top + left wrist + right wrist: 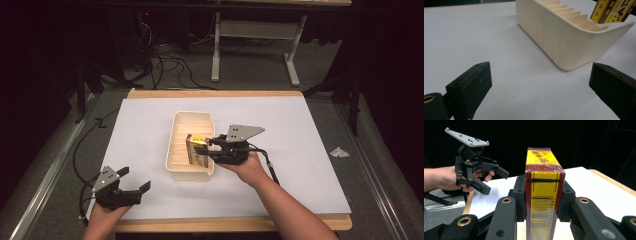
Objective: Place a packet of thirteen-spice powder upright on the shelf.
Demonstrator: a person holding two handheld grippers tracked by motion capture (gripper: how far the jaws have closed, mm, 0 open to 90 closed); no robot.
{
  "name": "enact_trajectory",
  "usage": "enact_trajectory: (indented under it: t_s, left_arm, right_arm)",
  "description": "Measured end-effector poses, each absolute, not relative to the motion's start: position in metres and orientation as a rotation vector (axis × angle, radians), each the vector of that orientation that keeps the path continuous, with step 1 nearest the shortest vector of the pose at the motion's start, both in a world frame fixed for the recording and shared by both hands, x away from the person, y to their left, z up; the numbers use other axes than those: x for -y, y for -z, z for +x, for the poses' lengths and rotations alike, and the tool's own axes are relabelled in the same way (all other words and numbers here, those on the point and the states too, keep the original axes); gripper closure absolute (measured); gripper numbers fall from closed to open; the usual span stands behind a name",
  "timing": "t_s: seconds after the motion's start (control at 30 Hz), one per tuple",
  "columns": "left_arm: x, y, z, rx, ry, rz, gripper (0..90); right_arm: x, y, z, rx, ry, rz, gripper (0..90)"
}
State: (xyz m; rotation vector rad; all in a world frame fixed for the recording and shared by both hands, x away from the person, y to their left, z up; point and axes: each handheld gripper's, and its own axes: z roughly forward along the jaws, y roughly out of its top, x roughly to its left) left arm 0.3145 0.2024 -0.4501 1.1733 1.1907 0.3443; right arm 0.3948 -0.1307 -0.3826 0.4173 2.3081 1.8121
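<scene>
Glossy red-and-yellow carton [543, 195] pinched upright in right tool [206, 148], over ribbed cream plastic tray [176, 150] mid-bench, left tool [135, 184] spread wide, near front-left corner of white bench [300, 150].

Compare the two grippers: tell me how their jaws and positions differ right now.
The right gripper is shut on the red and yellow box, while the left gripper stands open with nothing between its jaws. The right gripper is over the cream slotted tray, holding the box in it; the left gripper sits apart from the tray, at the near left corner of the white sheet. Both are black, hand-held, and carry a grey three-cornered plate.
</scene>
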Motion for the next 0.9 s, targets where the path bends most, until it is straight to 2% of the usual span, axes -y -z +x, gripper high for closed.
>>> enact_trajectory:
  t_s: [0.9]
  left_arm:
    - [-0.214,0.45,0.306,-1.21,-0.371,1.152,5.2]
  right_arm:
    - [0.113,0.39,0.399,-2.378,-1.845,0.355,68.3]
